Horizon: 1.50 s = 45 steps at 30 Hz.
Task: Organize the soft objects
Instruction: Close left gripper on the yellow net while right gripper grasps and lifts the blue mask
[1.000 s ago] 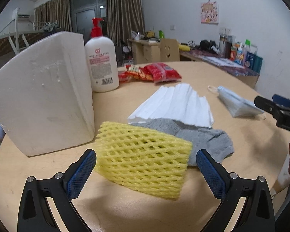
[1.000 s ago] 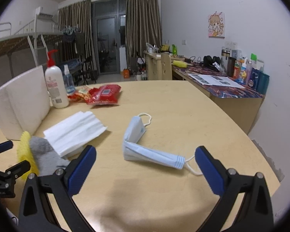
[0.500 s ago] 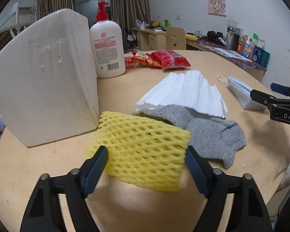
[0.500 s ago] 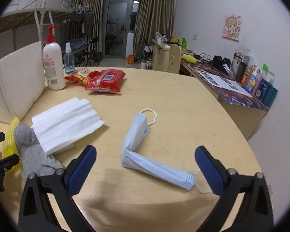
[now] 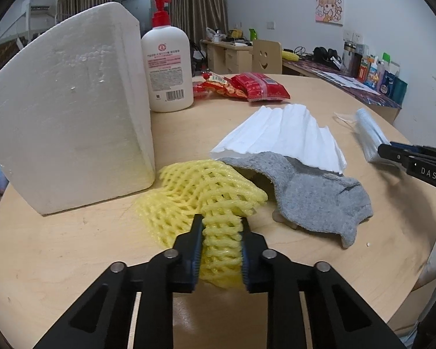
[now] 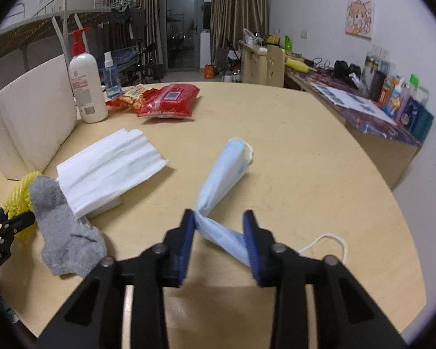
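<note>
Nearest in the left wrist view, the left gripper (image 5: 221,226) has just been closing and now squeezes the near end of the yellow foam net (image 5: 200,192) between its blue pads; the net bunches up where it is pinched and the rest of it lies on the round wooden worktop (image 5: 72,250). Just beyond the net, and touching it, lies a grey sock (image 5: 314,195), its cuff resting against the far side of the net. Behind the sock sits a stack of white tissues (image 5: 284,139), with the sock overlapping its near edge. To the left stands a white foam block (image 5: 66,116), upright, the net just beside its base. Farther back are a white pump bottle (image 5: 167,67) with a red top and red snack packets (image 5: 255,90).

In the right wrist view, the right gripper (image 6: 219,226) has also just been closing, and its pads clamp the near fold of a light blue face mask (image 6: 223,180). The mask bends at the grip: one half stretches away across the worktop, the other runs under the right-hand finger, and a white ear loop (image 6: 331,241) trails out to the right. The sock, tissues and net lie to the left of the mask, apart from it. A cluttered desk (image 6: 372,133) stands along the far right wall.
</note>
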Tool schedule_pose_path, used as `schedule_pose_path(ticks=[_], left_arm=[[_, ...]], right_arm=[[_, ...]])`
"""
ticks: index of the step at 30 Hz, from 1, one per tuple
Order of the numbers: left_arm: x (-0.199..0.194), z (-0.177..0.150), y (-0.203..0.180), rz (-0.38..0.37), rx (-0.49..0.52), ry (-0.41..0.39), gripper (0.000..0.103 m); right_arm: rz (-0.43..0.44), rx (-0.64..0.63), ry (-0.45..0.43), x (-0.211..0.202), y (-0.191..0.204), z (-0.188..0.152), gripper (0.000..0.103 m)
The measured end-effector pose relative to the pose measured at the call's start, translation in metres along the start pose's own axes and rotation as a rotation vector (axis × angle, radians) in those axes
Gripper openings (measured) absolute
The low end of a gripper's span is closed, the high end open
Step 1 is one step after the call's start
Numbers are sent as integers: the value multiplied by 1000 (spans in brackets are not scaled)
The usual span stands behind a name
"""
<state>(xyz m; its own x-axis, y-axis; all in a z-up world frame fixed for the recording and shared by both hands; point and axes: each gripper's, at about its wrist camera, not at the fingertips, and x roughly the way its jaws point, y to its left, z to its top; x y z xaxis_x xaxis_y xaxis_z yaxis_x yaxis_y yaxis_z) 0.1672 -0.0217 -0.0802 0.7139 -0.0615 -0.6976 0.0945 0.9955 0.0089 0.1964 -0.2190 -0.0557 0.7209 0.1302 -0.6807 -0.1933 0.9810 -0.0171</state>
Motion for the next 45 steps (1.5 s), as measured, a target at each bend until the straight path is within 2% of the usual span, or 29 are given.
schedule_pose_path(ticks=[2,5,17,33,45], left_arm=[[-3,-1,1,-10,2,-11,18],[-8,0,0,-12,5,-35,18],[-39,5,3,-27,16,-133,16],[-105,19,5,-6,15,-309,16],[-144,16,10,5,15,-385,16]], right_arm=[[18,26,-4,-1,-3,-1,15],[39,63,-27,-5,-8,-2,11],[62,120,-133,-33,-8,-1,10],[87,104,-330,-112,9,5,10],[103,107,-398,-141,17,0,10]])
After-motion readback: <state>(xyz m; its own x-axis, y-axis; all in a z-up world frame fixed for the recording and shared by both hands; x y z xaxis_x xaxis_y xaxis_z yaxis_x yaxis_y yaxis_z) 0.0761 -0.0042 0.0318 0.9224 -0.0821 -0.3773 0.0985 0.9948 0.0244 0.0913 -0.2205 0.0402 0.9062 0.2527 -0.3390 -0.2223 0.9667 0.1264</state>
